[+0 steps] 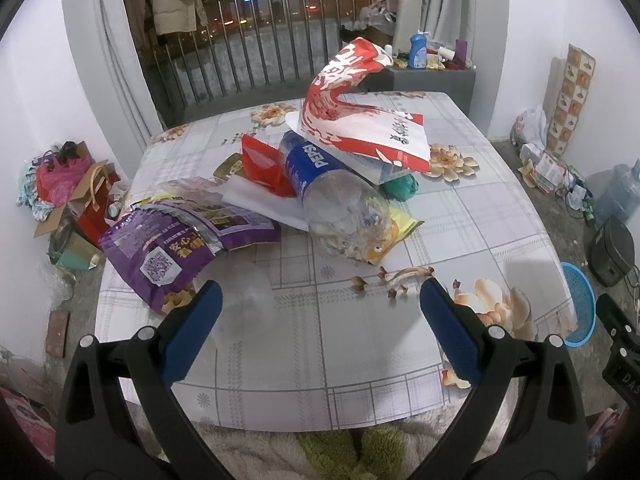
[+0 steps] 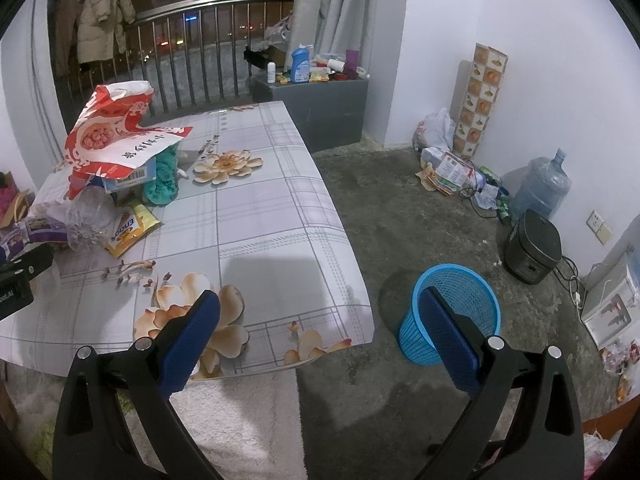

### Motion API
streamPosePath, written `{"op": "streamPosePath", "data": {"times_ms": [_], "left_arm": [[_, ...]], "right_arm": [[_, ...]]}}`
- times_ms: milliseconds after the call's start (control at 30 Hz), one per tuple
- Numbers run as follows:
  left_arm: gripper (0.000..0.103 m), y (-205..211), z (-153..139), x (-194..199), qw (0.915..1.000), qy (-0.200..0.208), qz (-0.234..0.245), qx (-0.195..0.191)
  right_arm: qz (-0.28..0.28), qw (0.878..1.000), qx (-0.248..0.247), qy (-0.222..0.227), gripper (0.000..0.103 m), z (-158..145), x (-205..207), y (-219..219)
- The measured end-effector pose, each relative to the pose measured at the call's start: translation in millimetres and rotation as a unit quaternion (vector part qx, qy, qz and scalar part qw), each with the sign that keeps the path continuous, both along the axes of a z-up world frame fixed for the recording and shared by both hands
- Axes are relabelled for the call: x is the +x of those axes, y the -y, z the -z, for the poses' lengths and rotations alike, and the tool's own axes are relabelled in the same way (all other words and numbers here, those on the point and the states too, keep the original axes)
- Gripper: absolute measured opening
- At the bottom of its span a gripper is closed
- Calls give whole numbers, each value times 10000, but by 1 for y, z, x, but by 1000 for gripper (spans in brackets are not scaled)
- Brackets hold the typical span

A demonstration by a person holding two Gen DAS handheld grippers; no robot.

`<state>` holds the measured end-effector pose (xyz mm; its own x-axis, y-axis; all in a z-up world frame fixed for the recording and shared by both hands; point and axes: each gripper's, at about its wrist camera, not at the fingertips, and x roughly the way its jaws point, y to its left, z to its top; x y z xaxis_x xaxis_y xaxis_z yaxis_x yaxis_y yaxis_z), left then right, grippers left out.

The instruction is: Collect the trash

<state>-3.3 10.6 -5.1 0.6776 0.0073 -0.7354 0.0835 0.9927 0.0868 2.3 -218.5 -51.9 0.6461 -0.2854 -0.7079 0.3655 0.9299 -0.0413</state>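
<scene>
A pile of trash lies on the table (image 1: 460,216): an empty Pepsi bottle (image 1: 328,184), a purple snack bag (image 1: 172,240), a large red and white bag (image 1: 360,112), a red wrapper (image 1: 264,164), a yellow packet (image 1: 396,232) and a clear plastic cup (image 1: 248,308). My left gripper (image 1: 320,300) is open and empty, just short of the pile, its left finger beside the cup. My right gripper (image 2: 320,308) is open and empty over the table's near right corner. A blue mesh bin (image 2: 452,312) stands on the floor right of the table.
A green cloth (image 2: 162,180) lies under the red and white bag. On the floor at right are a rice cooker (image 2: 532,246), a water jug (image 2: 540,184), bags and papers (image 2: 444,168). Bags and boxes (image 1: 72,192) clutter the floor left of the table.
</scene>
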Motion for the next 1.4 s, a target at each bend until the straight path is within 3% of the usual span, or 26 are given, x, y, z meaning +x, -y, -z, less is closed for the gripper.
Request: {"op": "streamPosePath", "data": {"times_ms": [367,633,767,867,967,1200,1333,1400], "left_arm": [[95,-12,0,0,9997,44,-117,-203],[95,-64,-27,-7,9960,612,-469,-450],[95,-107,-38,-12,9920,873,-760,-511],[95,-143,-40,-16,9873,1003,-815,-925],[95,-176,-37,-24,9787,1235,-399,-1588],[95,-193,-31,-32,9786,1349,-442,-1487],[95,-203,-22,-29,9793,1126,-441,-1625],[95,-210,-14,-26,9792,979,-509,-1704]], "right_arm": [[-129,9999,9,44,97,3,5,-5],[-646,9947,-247,756,97,-19,23,-31],[-1154,9848,-537,1180,97,-35,39,-58],[-1510,9772,-449,1423,97,-44,48,-75],[-1800,9696,-372,1617,97,-50,56,-91],[-2417,9551,-234,1695,97,-49,65,-126],[-2981,9406,-246,1606,97,-39,70,-153],[-3387,9275,-317,1551,91,-32,71,-173]]}}
